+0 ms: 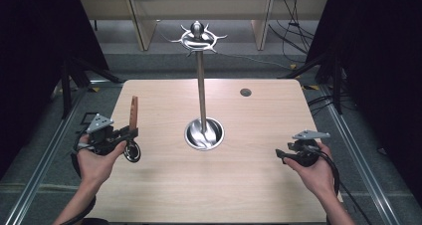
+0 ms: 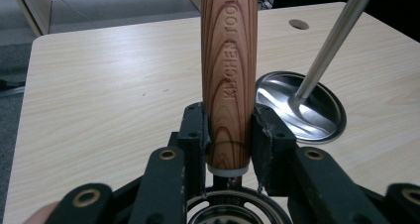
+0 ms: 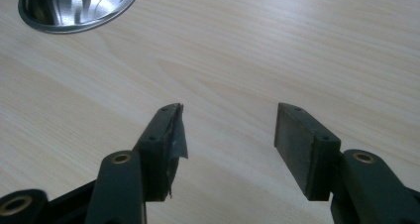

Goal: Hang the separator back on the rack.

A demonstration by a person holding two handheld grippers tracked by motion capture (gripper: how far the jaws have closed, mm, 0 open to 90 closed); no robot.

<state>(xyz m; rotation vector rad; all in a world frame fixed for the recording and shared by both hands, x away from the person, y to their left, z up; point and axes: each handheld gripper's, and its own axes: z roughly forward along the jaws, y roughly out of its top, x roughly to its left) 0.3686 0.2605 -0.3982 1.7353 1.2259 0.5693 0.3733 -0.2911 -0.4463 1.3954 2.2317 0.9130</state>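
My left gripper [image 1: 130,133] is shut on a kitchen tool whose wooden handle [image 1: 134,110] stands upright above the jaws. In the left gripper view the handle [image 2: 229,75] reads "KITCHEN TOOL" and the pads press on both its sides at the left gripper [image 2: 229,135]. The tool's round metal head [image 1: 132,151] hangs below the jaws, near the table's left edge. A steel utensil stand rises from a round base [image 1: 204,134] at the table's centre, its pole [image 1: 201,90] topped by a crown of hooks [image 1: 198,37]. At the right, my right gripper [image 1: 280,154] is open, nothing between its jaws [image 3: 228,130].
The light wooden table [image 1: 249,185] has a small round cable hole [image 1: 245,92] at the back right. Metal rails and cables run along the floor on both sides. Dark curtains stand left and right, and shelving at the back.
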